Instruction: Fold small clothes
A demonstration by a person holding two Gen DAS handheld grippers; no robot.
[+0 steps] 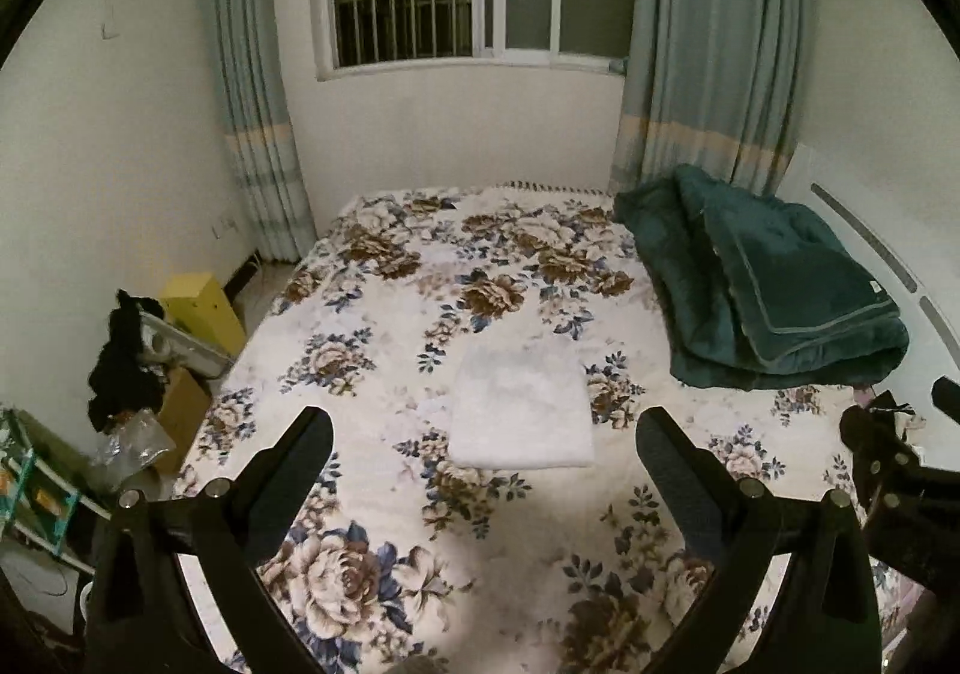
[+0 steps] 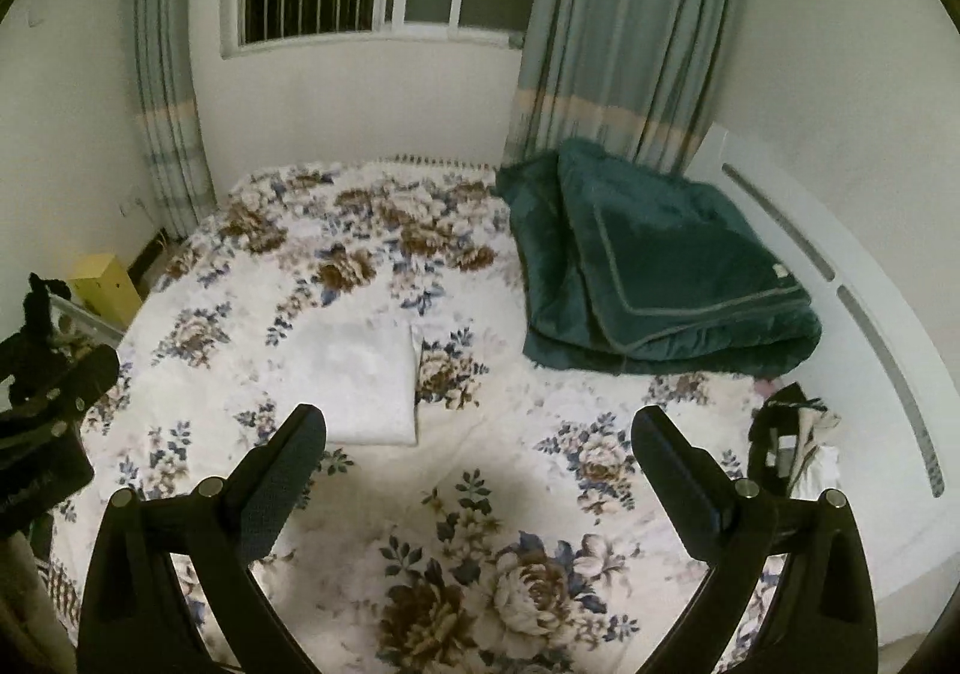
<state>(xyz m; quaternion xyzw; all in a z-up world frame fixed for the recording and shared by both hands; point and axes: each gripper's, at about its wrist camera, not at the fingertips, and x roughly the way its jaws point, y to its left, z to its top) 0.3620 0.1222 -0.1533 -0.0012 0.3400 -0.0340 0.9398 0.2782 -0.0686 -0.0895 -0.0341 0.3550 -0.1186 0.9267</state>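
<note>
A white garment (image 1: pixel 521 410) lies folded into a flat rectangle on the floral bedspread (image 1: pixel 390 314). It also shows in the right wrist view (image 2: pixel 366 386), left of centre. My left gripper (image 1: pixel 483 437) is open and empty, held above the bed just short of the garment's near edge. My right gripper (image 2: pixel 479 434) is open and empty, above the bedspread (image 2: pixel 540 434) to the right of the garment. The right gripper shows at the right edge of the left wrist view (image 1: pixel 900 470), and the left gripper at the left edge of the right wrist view (image 2: pixel 54 404).
A folded dark green quilt (image 1: pixel 774 284) lies at the bed's far right, also in the right wrist view (image 2: pixel 654 266). A small pile of dark and light clothes (image 2: pixel 792 440) lies near the white headboard (image 2: pixel 870 314). Boxes and clutter (image 1: pixel 156 362) stand left of the bed.
</note>
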